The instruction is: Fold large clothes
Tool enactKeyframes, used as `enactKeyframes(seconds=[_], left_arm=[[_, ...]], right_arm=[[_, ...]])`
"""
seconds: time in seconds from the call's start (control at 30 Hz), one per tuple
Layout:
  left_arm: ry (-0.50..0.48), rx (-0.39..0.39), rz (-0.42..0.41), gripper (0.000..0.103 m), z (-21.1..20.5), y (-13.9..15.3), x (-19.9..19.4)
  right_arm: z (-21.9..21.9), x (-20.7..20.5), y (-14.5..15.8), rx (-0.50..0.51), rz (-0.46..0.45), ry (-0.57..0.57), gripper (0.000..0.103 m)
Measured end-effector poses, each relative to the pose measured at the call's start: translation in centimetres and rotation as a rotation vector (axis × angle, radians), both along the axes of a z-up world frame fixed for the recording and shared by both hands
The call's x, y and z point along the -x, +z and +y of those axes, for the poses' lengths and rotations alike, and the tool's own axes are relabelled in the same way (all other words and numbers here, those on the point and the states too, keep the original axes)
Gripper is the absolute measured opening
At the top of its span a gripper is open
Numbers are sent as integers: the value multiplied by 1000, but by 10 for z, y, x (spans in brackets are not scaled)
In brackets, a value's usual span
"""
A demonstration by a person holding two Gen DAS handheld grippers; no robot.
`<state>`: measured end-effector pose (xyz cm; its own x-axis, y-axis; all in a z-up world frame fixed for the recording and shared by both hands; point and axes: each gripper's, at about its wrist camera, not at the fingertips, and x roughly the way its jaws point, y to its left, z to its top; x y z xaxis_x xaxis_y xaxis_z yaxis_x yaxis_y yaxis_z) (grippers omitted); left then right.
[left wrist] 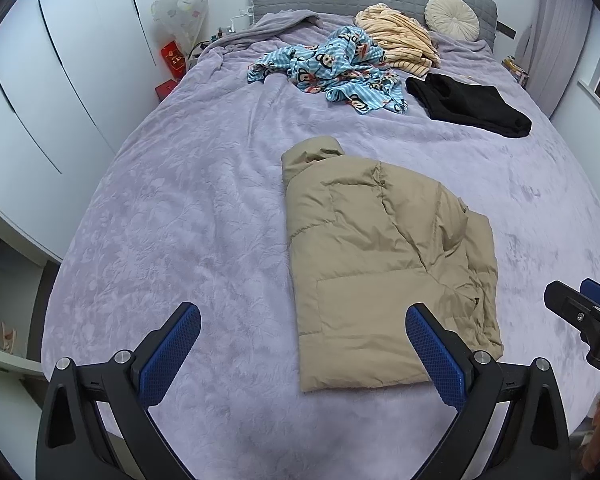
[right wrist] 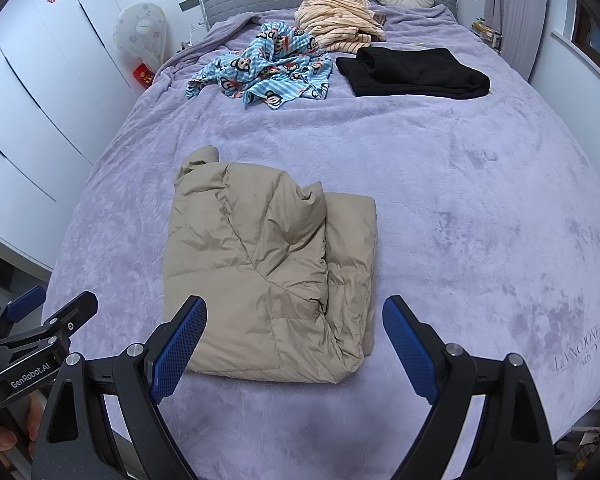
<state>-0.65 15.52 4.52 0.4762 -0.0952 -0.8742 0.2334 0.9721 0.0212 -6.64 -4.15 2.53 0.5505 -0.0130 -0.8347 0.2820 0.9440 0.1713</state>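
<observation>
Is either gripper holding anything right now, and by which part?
Nothing is held. Left gripper and right gripper are both open above the folded tan jacket.

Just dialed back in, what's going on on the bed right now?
A person holds a gripper in each hand above the purple bedspread. The left gripper and right gripper are both open and hold nothing. The beige puffer jacket lies folded into a compact bundle in front of them. Farther up the bed, the blue cartoon-print garment and striped yellow garment are still crumpled, while the black garment lies folded.
</observation>
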Motion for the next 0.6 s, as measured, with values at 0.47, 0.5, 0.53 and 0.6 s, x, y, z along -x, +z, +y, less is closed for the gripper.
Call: enactKeyframes(seconds=[0.47, 0.5, 0.53, 0.6], left_arm=[[-1, 0, -1, 102, 1, 0, 0], [-1, 0, 0, 102, 1, 0, -1], [-1, 1, 1, 102, 1, 0, -1], [-1, 0, 1, 102, 1, 0, -1]], right_arm=[[0, 1, 0, 1, -1, 0, 91], [0, 1, 0, 0, -1, 0, 91], [0, 1, 0, -1, -1, 0, 91], [1, 1, 0, 1, 0, -1, 91]])
